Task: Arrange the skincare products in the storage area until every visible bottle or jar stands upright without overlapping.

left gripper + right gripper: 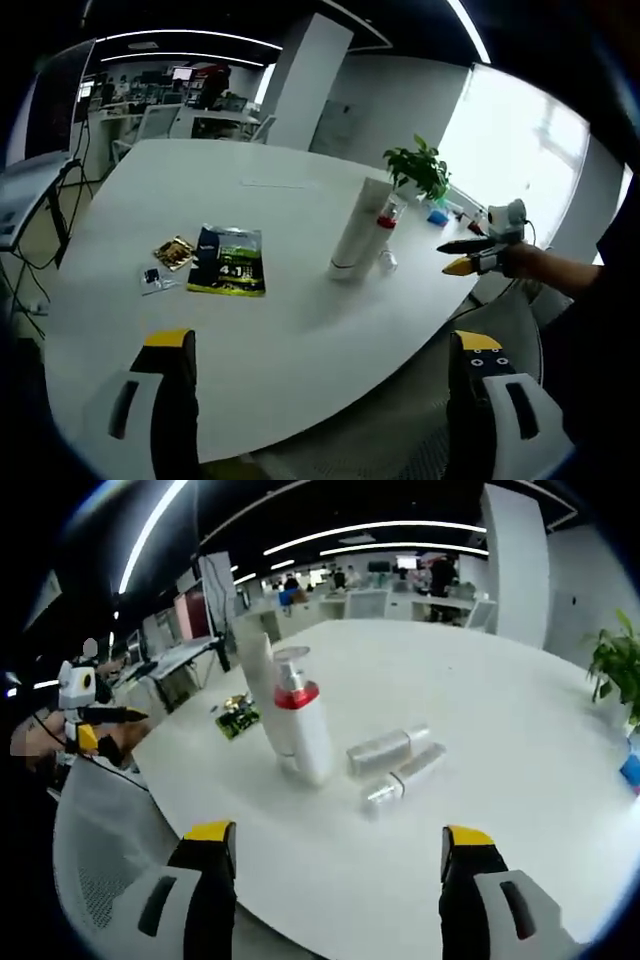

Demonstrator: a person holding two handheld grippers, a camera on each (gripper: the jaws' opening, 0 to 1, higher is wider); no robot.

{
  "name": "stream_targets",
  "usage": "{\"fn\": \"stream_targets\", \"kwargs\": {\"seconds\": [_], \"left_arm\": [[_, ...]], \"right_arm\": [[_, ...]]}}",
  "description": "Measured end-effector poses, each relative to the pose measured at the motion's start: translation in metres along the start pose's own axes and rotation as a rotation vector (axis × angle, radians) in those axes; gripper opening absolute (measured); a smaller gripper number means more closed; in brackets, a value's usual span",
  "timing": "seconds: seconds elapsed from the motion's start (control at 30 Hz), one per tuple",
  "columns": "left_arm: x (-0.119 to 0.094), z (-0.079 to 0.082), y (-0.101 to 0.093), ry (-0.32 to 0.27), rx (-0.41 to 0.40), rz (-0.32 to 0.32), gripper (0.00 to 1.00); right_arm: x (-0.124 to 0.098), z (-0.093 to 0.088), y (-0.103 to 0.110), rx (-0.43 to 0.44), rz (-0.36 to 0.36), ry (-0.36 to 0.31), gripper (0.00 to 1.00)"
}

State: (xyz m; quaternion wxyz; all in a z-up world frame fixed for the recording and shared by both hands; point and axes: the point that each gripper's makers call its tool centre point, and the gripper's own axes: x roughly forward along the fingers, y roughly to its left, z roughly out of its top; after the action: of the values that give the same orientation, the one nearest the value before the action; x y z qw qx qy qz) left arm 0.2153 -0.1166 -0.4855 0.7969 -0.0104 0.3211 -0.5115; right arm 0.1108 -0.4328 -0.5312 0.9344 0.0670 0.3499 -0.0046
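Observation:
A tall white tube (360, 230) (258, 670) stands upright on the white table (290, 350) (480, 710). Beside it stands a white pump bottle with a red collar (298, 725) (387, 215). Two silvery clear bottles (388, 748) (405, 775) lie on their sides just right of it in the right gripper view; one shows as a clear bottle (388, 262). My left gripper (322, 342) (105, 725) is open over the near table edge, holding nothing. My right gripper (337, 838) (465, 255) is open too, short of the bottles.
A dark green sachet (228, 260) (237, 715), a gold packet (173, 252) and a small packet (155, 280) lie flat left of the tube. A potted plant (420, 168) (615, 665) and a blue item (437, 216) sit at the far edge. Desks and chairs stand beyond.

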Motion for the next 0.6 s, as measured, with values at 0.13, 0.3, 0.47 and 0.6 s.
{"fn": "stream_targets", "kwargs": {"seconds": [0.13,0.3,0.47,0.6], "left_arm": [[0.001,0.0,0.003,0.001,-0.007,0.009,0.98],[0.0,-0.004,0.004,0.007,-0.015,0.015,0.98],[0.0,-0.004,0.014,-0.003,-0.035,0.033,0.97],[0.002,-0.005,0.014,-0.001,-0.042,0.038,0.97]], "right_arm": [[0.016,0.004,-0.002,-0.018,-0.006,0.02,0.76],[0.031,0.008,-0.005,-0.028,-0.023,0.041,0.71],[0.049,0.006,-0.017,-0.027,-0.061,0.09,0.67],[0.057,0.002,-0.029,-0.023,-0.109,0.121,0.65]]}}
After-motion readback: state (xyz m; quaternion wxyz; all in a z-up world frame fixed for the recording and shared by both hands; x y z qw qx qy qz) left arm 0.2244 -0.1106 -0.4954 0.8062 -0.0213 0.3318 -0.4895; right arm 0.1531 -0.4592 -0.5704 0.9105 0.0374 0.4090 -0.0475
